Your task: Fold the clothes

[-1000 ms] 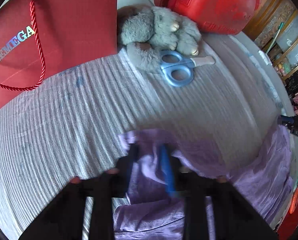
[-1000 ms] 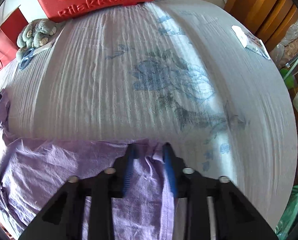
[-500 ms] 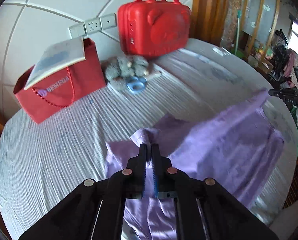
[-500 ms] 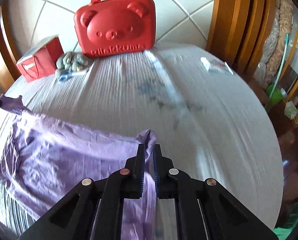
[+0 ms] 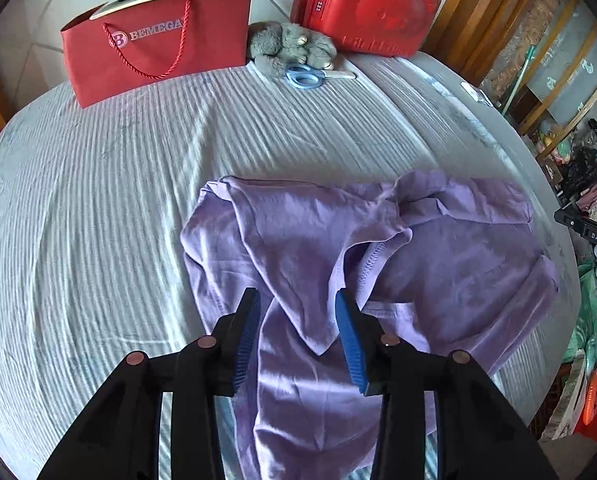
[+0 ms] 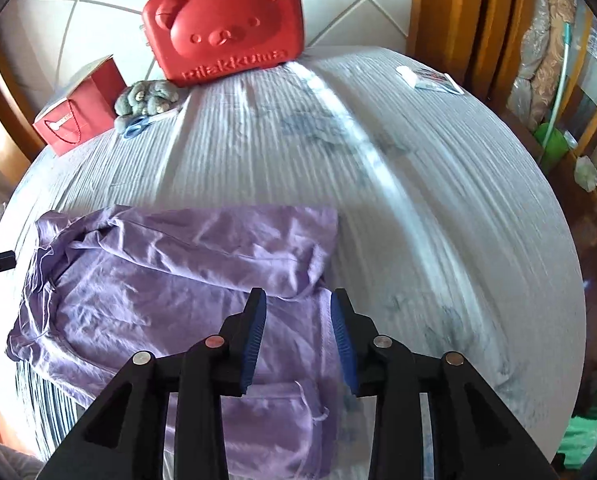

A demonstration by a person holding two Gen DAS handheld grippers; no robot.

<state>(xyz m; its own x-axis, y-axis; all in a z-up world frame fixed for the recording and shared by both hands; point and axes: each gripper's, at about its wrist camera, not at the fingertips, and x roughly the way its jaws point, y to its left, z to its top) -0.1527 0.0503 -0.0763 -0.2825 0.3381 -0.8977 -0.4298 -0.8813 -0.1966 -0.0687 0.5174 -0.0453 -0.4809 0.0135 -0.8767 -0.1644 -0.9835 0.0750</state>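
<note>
Both grippers, left gripper [image 5: 297,300] and right gripper [image 6: 298,300], now released, jaws spread; half a second ago clamped on purple shirt [image 5: 306,240], which now lies crumpled on striped bedsheet [image 5: 98,200].

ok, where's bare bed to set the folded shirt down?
Free: the striped sheet right of the purple shirt, and the strip between the shirt and the red bag. Crowded: the far edge, with bag, plush toy, scissors and red case.
</note>
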